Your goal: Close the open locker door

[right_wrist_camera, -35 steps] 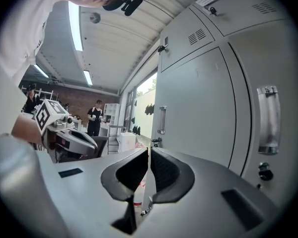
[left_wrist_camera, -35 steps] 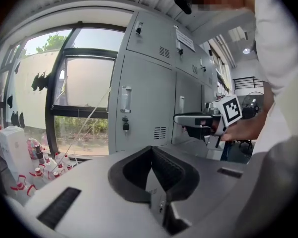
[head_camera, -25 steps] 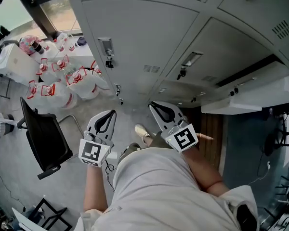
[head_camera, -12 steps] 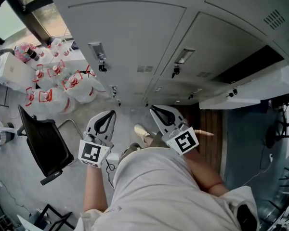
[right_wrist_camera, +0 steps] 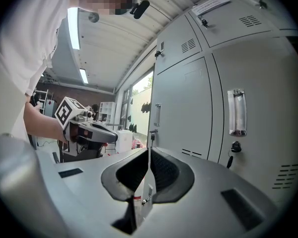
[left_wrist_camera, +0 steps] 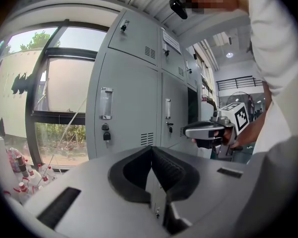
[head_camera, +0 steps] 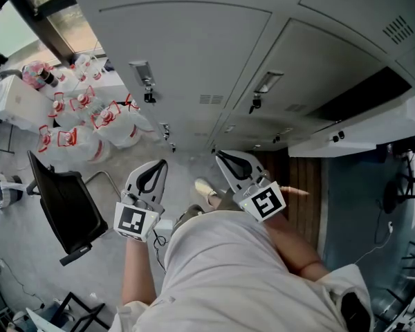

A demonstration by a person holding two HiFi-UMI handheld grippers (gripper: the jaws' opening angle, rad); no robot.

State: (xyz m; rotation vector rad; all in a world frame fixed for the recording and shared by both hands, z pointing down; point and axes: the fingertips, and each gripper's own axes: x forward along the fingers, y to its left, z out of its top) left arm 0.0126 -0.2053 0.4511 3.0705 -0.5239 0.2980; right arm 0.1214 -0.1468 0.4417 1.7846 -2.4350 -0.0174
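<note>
Nothing readable: the jugs (head_camera: 76,126) wear red labels too small to make out. Both forearms reach forward toward the lockers (head_camera: 194,61). The left hand-held gripper (head_camera: 151,173) and right hand-held gripper (head_camera: 229,163) are pressed together, empty. The open door (head_camera: 360,135) juts out rightward, well apart from both.

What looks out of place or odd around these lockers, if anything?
One locker door stands swung open at the right of the head view, with a dark opening beside it; the other doors in view are shut. Nothing looks spilled or damaged.
</note>
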